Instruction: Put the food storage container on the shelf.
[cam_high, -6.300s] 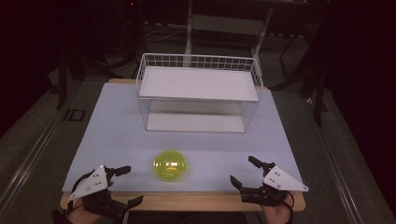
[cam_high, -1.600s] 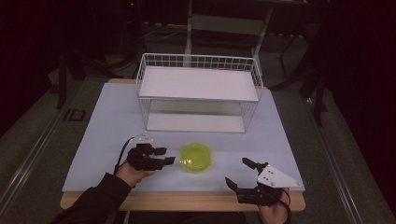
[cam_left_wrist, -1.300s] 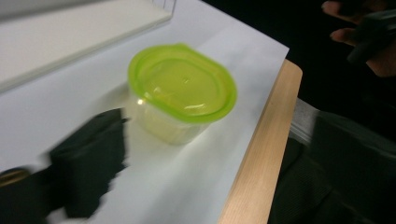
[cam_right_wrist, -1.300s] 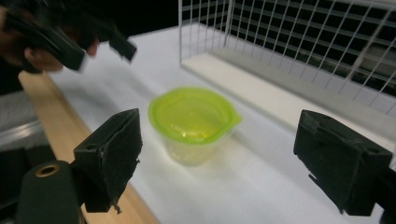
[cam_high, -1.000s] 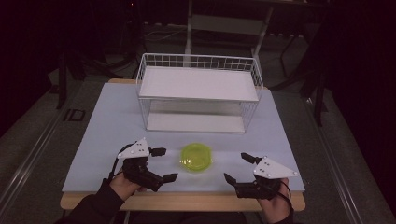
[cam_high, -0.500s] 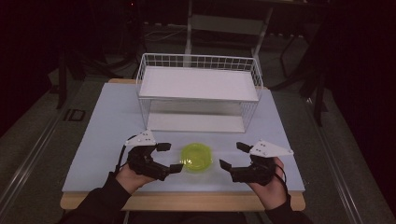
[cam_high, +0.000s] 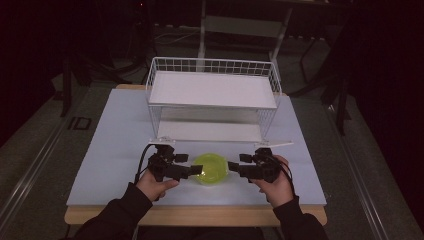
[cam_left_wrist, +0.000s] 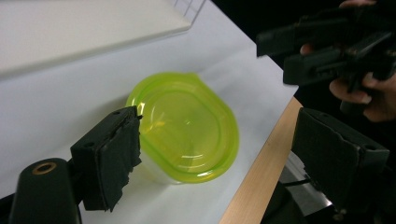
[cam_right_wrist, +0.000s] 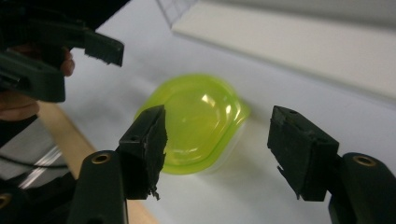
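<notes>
Both gripper views show fingers parted around the green lidded container (cam_left_wrist: 187, 128).

The high view looks forward and down on the desk (cam_high: 115, 125); both gripper views face the green lidded bowl (cam_high: 210, 168) closely from opposite sides.

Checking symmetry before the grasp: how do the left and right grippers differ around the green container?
The left gripper sits at the green container's left side, the right gripper at its right. Their jaws point toward each other. Both are open and close to the container on the table.
</notes>
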